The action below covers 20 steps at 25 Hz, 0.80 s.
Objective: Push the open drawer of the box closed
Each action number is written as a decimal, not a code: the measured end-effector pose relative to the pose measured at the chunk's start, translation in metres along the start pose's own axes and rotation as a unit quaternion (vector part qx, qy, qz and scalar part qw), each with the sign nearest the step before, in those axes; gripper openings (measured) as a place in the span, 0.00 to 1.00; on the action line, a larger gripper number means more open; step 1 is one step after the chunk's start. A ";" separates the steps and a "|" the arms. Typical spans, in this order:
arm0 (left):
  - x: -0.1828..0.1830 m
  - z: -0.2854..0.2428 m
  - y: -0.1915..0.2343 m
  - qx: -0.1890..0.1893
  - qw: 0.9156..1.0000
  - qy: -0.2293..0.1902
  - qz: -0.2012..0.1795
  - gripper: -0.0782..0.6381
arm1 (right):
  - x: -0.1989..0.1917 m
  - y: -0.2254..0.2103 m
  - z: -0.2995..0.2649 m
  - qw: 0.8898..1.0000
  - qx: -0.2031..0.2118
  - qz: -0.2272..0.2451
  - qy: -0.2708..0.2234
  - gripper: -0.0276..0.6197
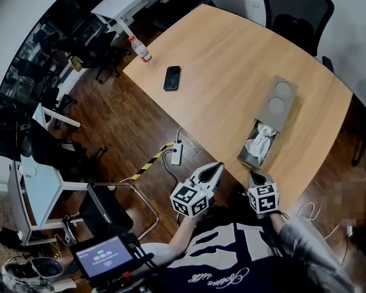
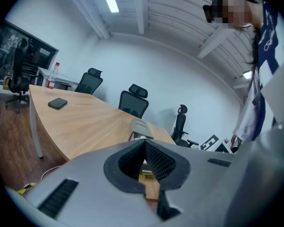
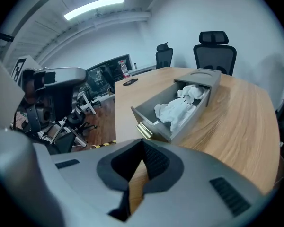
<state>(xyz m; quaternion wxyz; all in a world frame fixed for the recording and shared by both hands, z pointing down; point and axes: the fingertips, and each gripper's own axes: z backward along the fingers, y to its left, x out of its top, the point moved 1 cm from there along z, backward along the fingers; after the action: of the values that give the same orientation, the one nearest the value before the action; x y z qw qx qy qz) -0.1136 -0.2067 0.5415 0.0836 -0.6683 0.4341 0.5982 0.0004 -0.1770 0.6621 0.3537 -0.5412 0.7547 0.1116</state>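
A grey box (image 1: 279,99) with two round recesses on top lies on the wooden table (image 1: 219,60). Its drawer (image 1: 258,144) is pulled open toward me and holds a crumpled white cloth (image 1: 260,140). In the right gripper view the drawer (image 3: 175,115) sits just ahead of the jaws, its brass handle (image 3: 144,130) facing me. My right gripper (image 1: 257,177) is shut and empty, just short of the drawer front. My left gripper (image 1: 214,168) hangs shut and empty off the table edge, to the left of the drawer. The box (image 2: 141,126) shows beyond its jaws.
A black phone (image 1: 172,77) and a plastic bottle (image 1: 141,49) lie at the table's far left corner. Office chairs (image 1: 296,8) stand behind the table. A power strip (image 1: 176,154) and cables lie on the wood floor below the near edge.
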 end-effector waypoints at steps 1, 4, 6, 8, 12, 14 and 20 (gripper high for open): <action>0.000 0.000 0.001 0.002 1.000 0.001 0.000 0.11 | 0.000 -0.001 -0.001 1.000 0.002 -0.001 0.003 0.04; 0.001 -0.001 0.004 0.009 1.000 0.008 0.000 0.11 | -0.002 -0.002 -0.004 1.000 0.009 -0.011 0.014 0.04; 0.001 -0.002 0.006 0.011 1.000 0.010 0.000 0.11 | -0.004 -0.001 -0.003 1.000 0.014 -0.022 0.013 0.04; 0.002 -0.003 0.006 0.013 1.000 0.010 0.001 0.11 | -0.001 -0.004 -0.001 0.999 0.021 -0.035 0.008 0.04; 0.002 -0.007 0.003 0.011 1.000 0.017 0.001 0.11 | 0.010 -0.014 0.001 0.998 0.020 -0.062 -0.004 0.04; 0.001 -0.010 0.001 0.007 1.000 0.022 0.001 0.11 | 0.014 -0.021 0.001 0.998 0.014 -0.065 -0.008 0.04; -0.004 -0.018 0.002 0.000 0.999 0.038 0.000 0.11 | 0.027 -0.039 -0.003 0.999 -0.004 -0.050 -0.019 0.04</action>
<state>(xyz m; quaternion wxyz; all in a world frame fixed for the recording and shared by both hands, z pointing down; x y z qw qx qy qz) -0.1019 -0.2175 0.5507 0.0673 -0.6907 0.4368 0.5724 0.0297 -0.2142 0.6551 0.3711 -0.5776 0.7191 0.1072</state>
